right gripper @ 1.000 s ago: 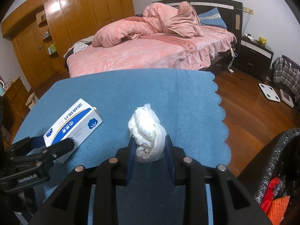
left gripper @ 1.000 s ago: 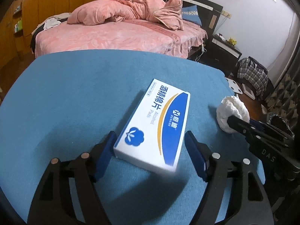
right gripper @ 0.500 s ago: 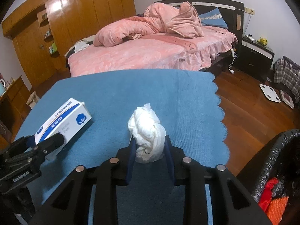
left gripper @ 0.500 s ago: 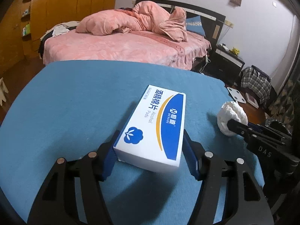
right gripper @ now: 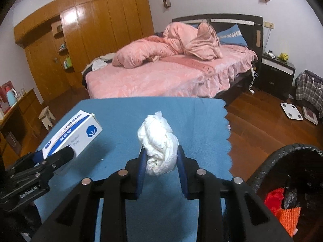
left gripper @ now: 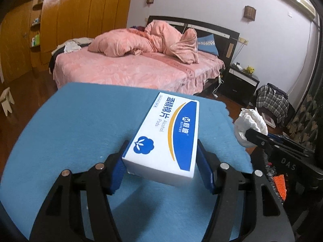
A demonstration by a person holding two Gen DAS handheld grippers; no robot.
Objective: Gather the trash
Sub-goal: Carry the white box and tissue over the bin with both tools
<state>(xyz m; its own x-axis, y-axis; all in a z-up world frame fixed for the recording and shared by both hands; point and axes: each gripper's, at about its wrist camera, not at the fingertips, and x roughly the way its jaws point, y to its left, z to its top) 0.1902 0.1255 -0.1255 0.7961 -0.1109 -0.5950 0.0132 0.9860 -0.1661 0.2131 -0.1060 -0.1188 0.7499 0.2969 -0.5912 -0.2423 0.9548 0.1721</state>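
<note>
Both tools have come up off the blue-covered bench (right gripper: 201,117) since a second ago, each with its load: the box, which lay flat on the cloth between wide-set pads, now hangs clear of it, and the wad has risen with the right tool. Nearest in the left wrist view, the left tool (left gripper: 163,167) is clamped on the near end of the white-and-blue alcohol pad box (left gripper: 167,137), one blue pad against each long side, so most of the box juts out far past the pads. That is the main risk: held at one end only, the box could pivot downward or slide out if the hand swings quickly, and smooth cardboard gives the pads little to bite on. In the right wrist view, the right tool (right gripper: 160,165) stands narrow, pinching the lower part of the crumpled white tissue wad (right gripper: 158,145), whose top rises free above the pads. Soft paper can compress and loosen, so it might drop short of its target. At the near right sits the black bin (right gripper: 268,165), already holding red and orange scraps. Both loads probably go there, and with the tools close side by side they could knock each other over the rim. Beyond the bench stand the pink bed (right gripper: 161,76) and wooden wardrobe (right gripper: 90,40), out of harm's way.
</note>
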